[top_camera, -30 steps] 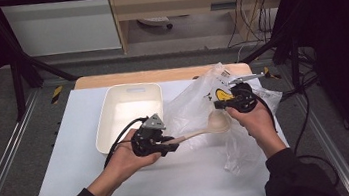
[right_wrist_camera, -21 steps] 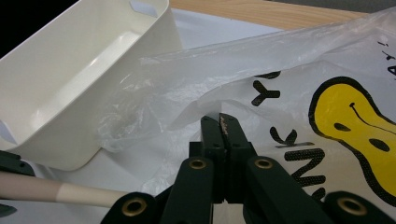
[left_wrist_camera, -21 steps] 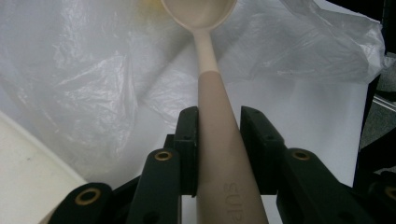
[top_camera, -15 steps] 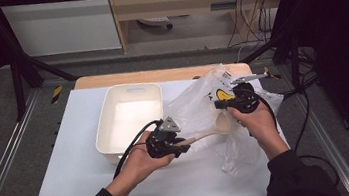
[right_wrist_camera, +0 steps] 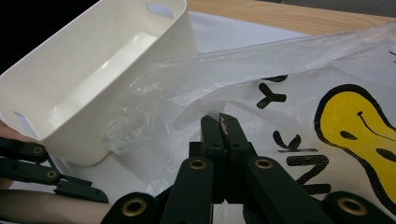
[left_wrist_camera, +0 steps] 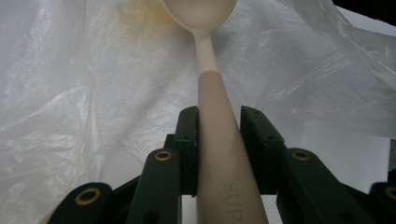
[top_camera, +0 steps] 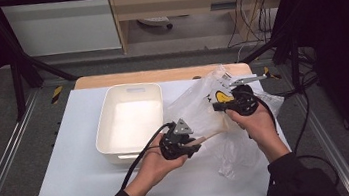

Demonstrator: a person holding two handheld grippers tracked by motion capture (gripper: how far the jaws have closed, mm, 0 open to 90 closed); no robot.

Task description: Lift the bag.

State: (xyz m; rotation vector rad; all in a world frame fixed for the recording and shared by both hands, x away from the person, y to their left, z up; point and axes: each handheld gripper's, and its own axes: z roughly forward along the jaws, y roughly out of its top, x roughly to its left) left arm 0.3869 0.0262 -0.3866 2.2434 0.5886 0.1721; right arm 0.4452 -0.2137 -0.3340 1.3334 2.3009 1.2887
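A beige spoon is clamped by its handle in my left gripper, near the table's middle. In the left gripper view the spoon runs up between the jaws, and its bowl lies against the clear plastic bag. The bag, printed with a yellow smiley, lies crumpled at the right. My right gripper holds its upper part. In the right gripper view the right gripper is shut on a fold of the bag.
A white plastic tub stands empty left of the bag, its wall close to my right gripper. The white table top has bare room at the left and front. A wooden strip runs along the far edge.
My left gripper has carried the spoon to the right and a little down, so its bowl lies further in against the bag. The right gripper has stayed put on the bag.
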